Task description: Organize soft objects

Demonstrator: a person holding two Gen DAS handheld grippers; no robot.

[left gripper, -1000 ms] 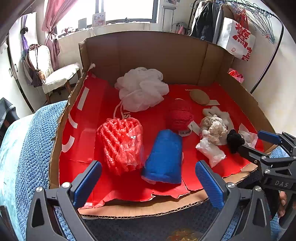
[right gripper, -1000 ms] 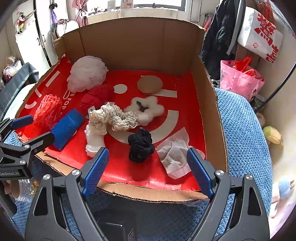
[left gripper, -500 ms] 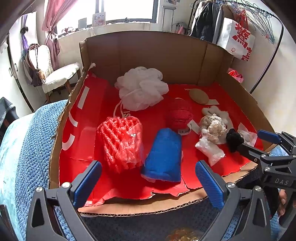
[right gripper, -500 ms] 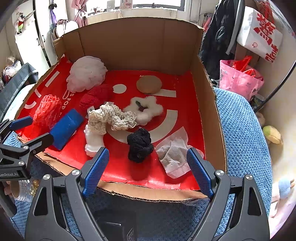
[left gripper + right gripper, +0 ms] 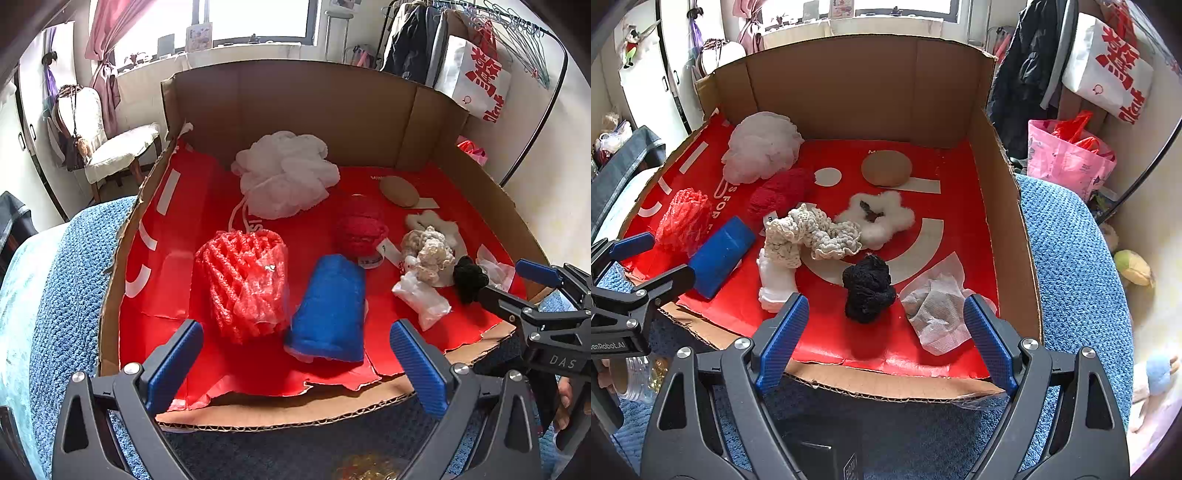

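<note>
Hovering at the near rim of the red-lined cardboard tray (image 5: pixel 1001 206), both claws gape with nothing between their blue pads.

The left claw (image 5: pixel 295 363) faces the red foam mesh bundle (image 5: pixel 243 284) and blue sponge roll (image 5: pixel 328 310); the right claw (image 5: pixel 882 339) faces the black knitted scrunchie (image 5: pixel 868 288) and crumpled white tissue (image 5: pixel 938 310). These lie close together, so a careless pinch may well snag the tissue or cream crocheted scrunchie (image 5: pixel 812 236) too. Legible writing: "DAS" on the right claw's body, "enRobot.AI" on the left's.
</note>
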